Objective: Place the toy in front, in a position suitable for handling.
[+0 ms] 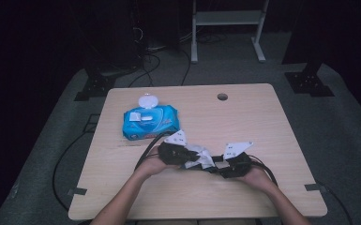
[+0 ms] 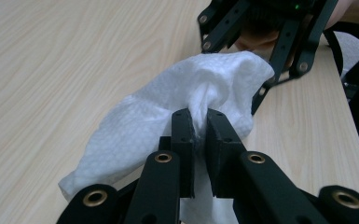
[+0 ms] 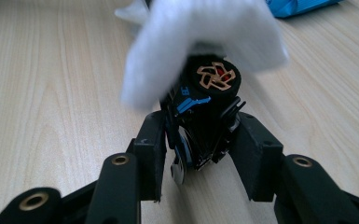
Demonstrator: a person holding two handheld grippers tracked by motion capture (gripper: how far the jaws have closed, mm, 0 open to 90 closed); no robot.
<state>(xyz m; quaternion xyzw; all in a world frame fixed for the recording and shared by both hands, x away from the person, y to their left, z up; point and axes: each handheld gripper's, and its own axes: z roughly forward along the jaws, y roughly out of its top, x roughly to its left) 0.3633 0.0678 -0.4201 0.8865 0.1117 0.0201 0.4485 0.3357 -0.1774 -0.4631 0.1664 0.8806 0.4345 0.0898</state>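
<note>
Wiping a small black device [image 3: 205,116] near the table's [image 1: 262,122] front edge. Our right gripper [image 3: 200,154] clamps it at the sides, long axis pointing away from the jaws. Our left gripper [image 2: 198,135] pinches a white wet wipe [image 2: 168,107], draped over the device's far end, so left is nearer. Device lettering and the blue wipes pack [image 1: 150,122] print are unreadable.
</note>
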